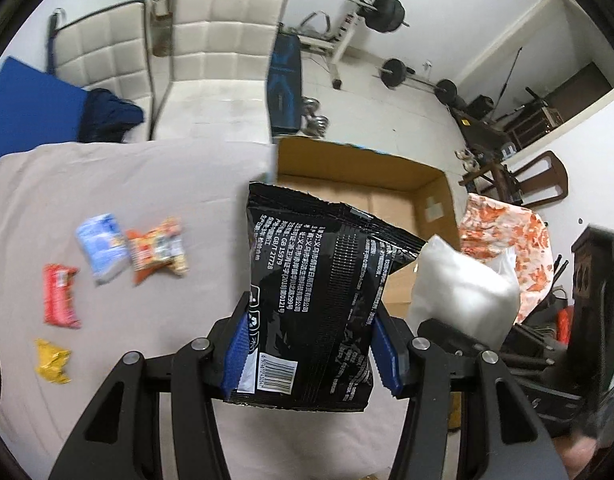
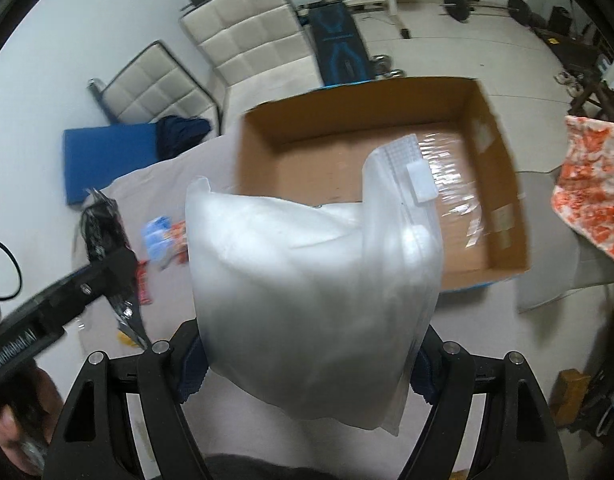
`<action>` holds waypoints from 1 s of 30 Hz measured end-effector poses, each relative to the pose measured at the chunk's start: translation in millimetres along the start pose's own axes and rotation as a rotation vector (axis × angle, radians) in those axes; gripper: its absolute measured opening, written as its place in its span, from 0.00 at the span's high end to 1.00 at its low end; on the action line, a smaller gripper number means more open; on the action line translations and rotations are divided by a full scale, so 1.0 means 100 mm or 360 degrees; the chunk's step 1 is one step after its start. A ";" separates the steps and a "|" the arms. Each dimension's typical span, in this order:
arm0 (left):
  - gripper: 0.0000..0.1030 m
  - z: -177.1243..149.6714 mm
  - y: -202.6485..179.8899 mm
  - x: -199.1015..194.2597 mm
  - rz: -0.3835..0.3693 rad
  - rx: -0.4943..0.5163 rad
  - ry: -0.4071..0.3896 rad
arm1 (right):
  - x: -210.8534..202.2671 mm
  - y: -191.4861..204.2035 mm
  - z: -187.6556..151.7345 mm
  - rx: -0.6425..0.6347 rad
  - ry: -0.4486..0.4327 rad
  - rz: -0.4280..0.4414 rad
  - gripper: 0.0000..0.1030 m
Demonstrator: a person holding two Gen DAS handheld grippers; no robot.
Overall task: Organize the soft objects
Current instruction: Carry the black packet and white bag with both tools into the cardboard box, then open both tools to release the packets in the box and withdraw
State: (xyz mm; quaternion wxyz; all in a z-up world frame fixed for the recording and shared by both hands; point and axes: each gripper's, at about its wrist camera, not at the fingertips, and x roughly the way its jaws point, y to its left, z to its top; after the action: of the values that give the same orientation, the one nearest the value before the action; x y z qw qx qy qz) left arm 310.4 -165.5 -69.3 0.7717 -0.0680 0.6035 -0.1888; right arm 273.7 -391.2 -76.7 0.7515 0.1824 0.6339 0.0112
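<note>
My left gripper (image 1: 311,344) is shut on a black snack bag (image 1: 319,292) and holds it above the beige cloth, near the open cardboard box (image 1: 371,196). My right gripper (image 2: 307,364) is shut on a white translucent zip bag (image 2: 307,280), held up in front of the box (image 2: 371,148). The white bag also shows in the left wrist view (image 1: 463,288). On the cloth to the left lie a blue-white pack (image 1: 101,246), an orange snack pack (image 1: 159,250), a red pack (image 1: 60,296) and a yellow wrapper (image 1: 52,361).
The beige cloth (image 1: 127,184) covers the table. An orange-white patterned cloth (image 1: 507,236) lies right of the box. Two white padded chairs (image 1: 223,60) stand behind the table, with a blue mat (image 2: 111,156), a weight bench and barbells on the floor beyond.
</note>
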 end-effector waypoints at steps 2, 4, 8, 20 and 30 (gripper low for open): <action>0.51 0.13 -0.14 0.18 -0.0019 -0.0019 0.0031 | -0.01 -0.28 0.14 -0.0001 -0.0002 -0.0048 0.21; 0.51 0.29 -0.33 0.41 -0.0019 -0.0033 0.0071 | 0.06 -0.56 0.33 -0.0007 0.0016 -0.0085 0.21; 0.51 0.61 -0.55 1.00 -0.0015 -0.0106 0.0185 | 0.32 -1.01 0.71 -0.0025 0.0059 -0.0140 0.21; 0.51 1.11 -0.63 2.40 0.0035 -0.0258 0.0492 | 1.49 -1.41 1.59 -0.0148 0.0222 -0.0241 0.20; 0.49 1.18 -0.68 2.95 0.0060 -0.0198 0.0618 | 2.07 -1.46 1.83 -0.0209 0.0329 -0.0293 0.19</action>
State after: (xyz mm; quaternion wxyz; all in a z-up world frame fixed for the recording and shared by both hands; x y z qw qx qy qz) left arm 468.3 -352.7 -283.4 0.6387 -0.0664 0.7525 -0.1461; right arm 458.3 -523.9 -291.5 0.6904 0.0717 0.7199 0.0024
